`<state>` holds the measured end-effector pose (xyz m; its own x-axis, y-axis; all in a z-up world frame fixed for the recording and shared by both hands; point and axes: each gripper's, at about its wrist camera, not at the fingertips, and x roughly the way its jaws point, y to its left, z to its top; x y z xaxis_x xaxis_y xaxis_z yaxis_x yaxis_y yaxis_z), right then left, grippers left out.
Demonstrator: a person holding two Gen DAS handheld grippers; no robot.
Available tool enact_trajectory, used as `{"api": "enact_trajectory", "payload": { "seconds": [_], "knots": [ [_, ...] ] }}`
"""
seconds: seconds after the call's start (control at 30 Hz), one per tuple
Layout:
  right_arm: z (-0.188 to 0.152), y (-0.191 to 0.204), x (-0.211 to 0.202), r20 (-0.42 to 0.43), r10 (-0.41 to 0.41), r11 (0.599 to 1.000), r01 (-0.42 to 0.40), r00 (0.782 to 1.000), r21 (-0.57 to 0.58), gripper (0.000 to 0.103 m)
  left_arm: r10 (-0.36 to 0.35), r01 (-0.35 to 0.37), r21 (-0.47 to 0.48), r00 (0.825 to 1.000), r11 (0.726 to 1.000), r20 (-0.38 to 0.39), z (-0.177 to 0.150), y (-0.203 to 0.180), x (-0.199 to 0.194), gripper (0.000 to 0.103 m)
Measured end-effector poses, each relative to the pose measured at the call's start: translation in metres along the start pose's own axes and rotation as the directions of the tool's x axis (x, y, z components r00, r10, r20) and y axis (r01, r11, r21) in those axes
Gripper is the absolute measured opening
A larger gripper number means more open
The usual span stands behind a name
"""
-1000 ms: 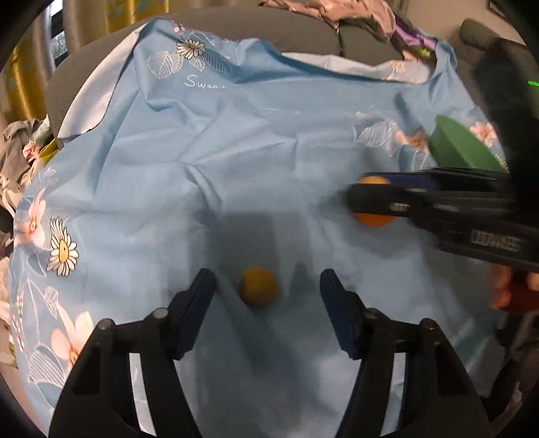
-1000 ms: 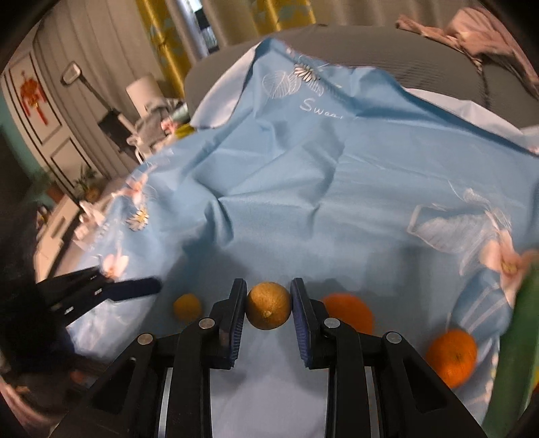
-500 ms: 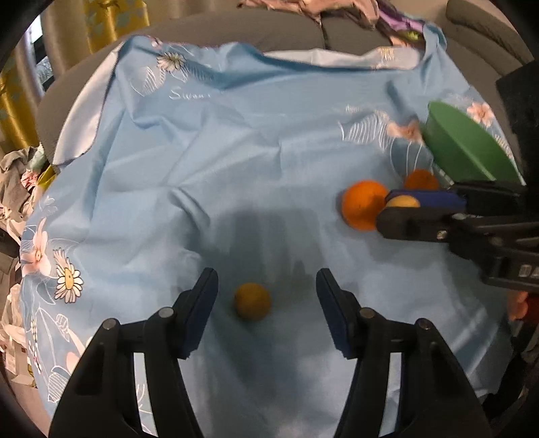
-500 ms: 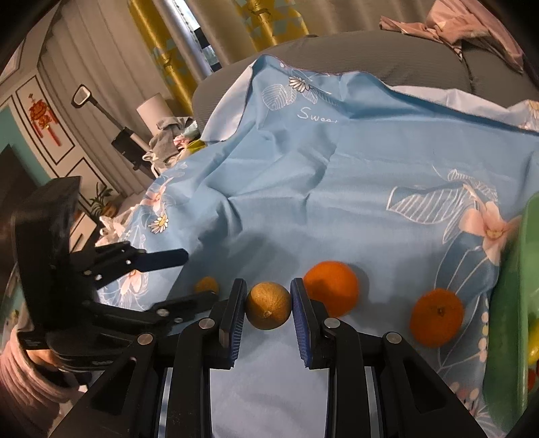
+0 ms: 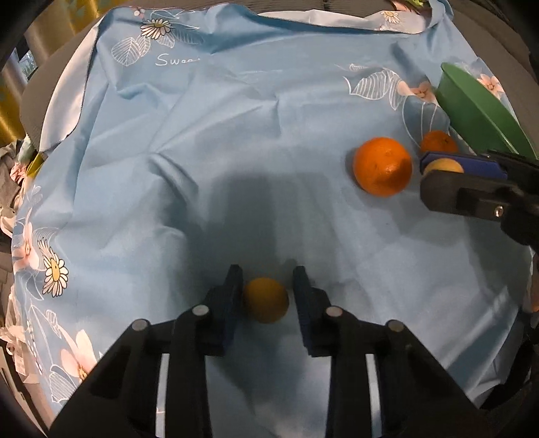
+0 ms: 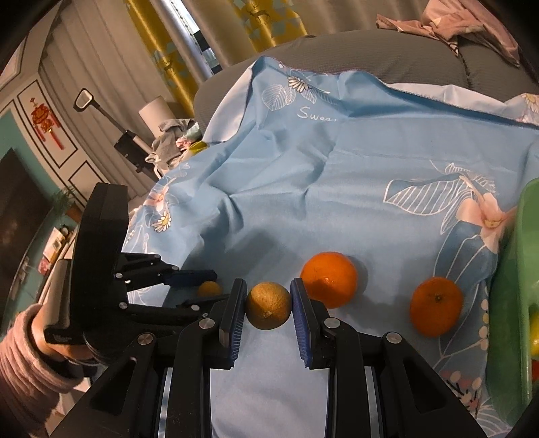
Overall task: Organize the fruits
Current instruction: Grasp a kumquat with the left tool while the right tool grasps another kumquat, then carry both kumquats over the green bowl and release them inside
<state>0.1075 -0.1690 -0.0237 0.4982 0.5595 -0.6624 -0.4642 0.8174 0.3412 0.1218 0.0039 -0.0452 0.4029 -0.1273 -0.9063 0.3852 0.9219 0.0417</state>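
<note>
My right gripper (image 6: 268,305) is shut on a yellow-brown lemon-like fruit (image 6: 268,305) and holds it above the blue cloth; the fruit also shows in the left wrist view (image 5: 443,166). My left gripper (image 5: 266,296) has closed around a small yellow-orange fruit (image 5: 266,300) on the cloth; the left finger touches it and a thin gap shows at the right finger. A large orange (image 6: 328,279) and a smaller orange (image 6: 435,306) lie on the cloth left of the green bowl (image 6: 512,303).
The blue flowered cloth (image 5: 235,141) covers a grey sofa. The green bowl (image 5: 478,111) stands at the right edge with fruit partly visible inside. Clothes lie on the sofa back (image 6: 448,23). Room furniture stands to the far left.
My left gripper's fingers have closed in from wide open onto the small yellow-orange fruit. My right gripper has carried its fruit rightwards toward the oranges and the green bowl.
</note>
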Motion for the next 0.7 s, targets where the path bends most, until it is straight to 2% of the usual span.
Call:
{"api": "enact_trajectory", "payload": {
  "seconds": [0.2,0.4,0.7],
  "knots": [
    [-0.003,-0.004,-0.003,0.004,0.003,1.0,-0.003,1.0,0.02,0.029,-0.021,0.022,-0.03,0.999,0.999,0.04,-0.007,-0.004,-0.005,0.026],
    [-0.009,-0.006,-0.015,0.011,0.003,0.999,-0.003,1.0,0.04,0.029,-0.068,0.073,-0.064,0.995,0.995,0.077,-0.018,-0.012,-0.015,0.026],
    [-0.027,-0.012,-0.044,0.032,-0.024,0.998,0.022,0.999,0.065,0.029,-0.154,0.163,-0.039,0.972,0.986,0.176,-0.01,-0.051,-0.055,0.026]
  ]
}}
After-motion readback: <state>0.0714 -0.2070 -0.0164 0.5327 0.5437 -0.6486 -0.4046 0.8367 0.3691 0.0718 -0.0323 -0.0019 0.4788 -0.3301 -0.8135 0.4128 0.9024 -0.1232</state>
